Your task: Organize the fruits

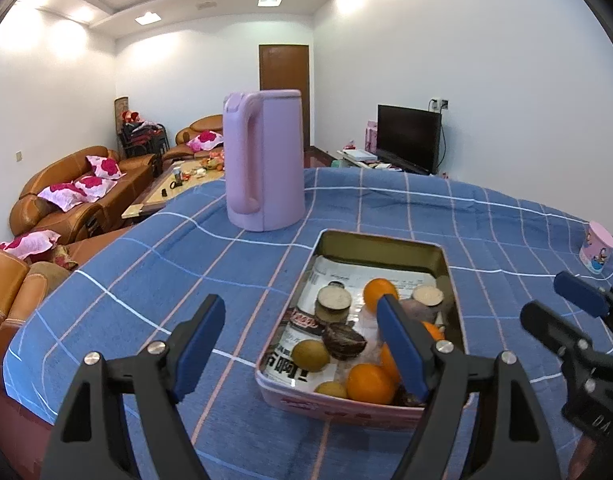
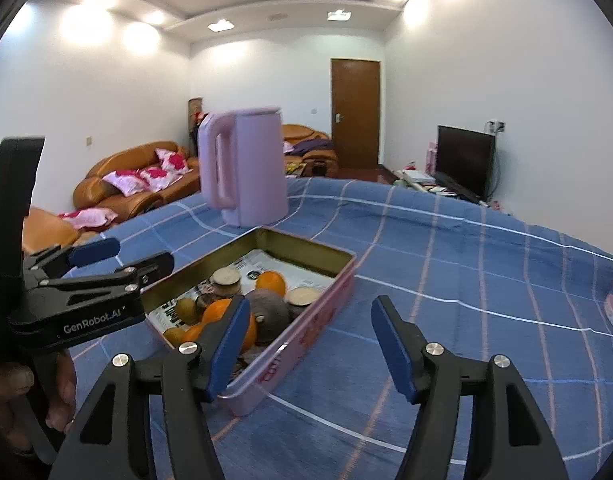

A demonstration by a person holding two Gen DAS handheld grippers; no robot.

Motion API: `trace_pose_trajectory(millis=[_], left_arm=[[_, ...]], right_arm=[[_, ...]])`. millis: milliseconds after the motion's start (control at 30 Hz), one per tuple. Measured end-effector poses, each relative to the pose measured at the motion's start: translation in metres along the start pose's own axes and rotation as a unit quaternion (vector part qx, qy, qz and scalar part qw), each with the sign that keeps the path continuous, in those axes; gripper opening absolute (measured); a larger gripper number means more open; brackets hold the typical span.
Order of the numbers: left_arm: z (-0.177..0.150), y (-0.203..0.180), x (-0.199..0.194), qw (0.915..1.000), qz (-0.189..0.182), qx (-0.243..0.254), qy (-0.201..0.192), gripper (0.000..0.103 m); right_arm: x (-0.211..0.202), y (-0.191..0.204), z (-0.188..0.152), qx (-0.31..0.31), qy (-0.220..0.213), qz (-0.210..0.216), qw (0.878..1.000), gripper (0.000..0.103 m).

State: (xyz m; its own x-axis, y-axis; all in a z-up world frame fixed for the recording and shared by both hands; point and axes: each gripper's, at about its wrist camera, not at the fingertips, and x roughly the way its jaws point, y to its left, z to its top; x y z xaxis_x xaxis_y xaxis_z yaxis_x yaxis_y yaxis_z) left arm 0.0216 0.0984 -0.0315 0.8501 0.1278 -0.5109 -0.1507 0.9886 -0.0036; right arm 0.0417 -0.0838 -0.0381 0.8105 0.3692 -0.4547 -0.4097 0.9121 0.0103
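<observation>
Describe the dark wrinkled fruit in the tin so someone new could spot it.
On the blue checked tablecloth sits a pink tin, in front of the lilac kettle. The dark fruit lies near its middle, beside a green fruit: brownish-purple and wrinkled, unlike the smooth oranges.

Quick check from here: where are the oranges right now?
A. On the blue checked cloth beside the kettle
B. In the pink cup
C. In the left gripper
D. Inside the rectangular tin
D: the oranges lie inside the tin with the other fruit, and both grippers are empty.
</observation>
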Motion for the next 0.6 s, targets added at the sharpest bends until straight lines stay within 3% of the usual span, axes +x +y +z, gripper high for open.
trace_pose_trajectory(millis=[233, 600], left_arm=[[0.004, -0.011, -0.013, 0.9998, -0.004, 0.009, -0.016, 0.089], [0.005, -0.023, -0.022, 0.9996, -0.006, 0.02, -0.021, 0.09]], right_arm=[[-0.024, -0.011, 0.002, 0.009, -0.022, -0.027, 0.999, 0.067], [-0.04, -0.016, 0.001, 0.013, -0.034, -0.034, 0.999, 0.068]])
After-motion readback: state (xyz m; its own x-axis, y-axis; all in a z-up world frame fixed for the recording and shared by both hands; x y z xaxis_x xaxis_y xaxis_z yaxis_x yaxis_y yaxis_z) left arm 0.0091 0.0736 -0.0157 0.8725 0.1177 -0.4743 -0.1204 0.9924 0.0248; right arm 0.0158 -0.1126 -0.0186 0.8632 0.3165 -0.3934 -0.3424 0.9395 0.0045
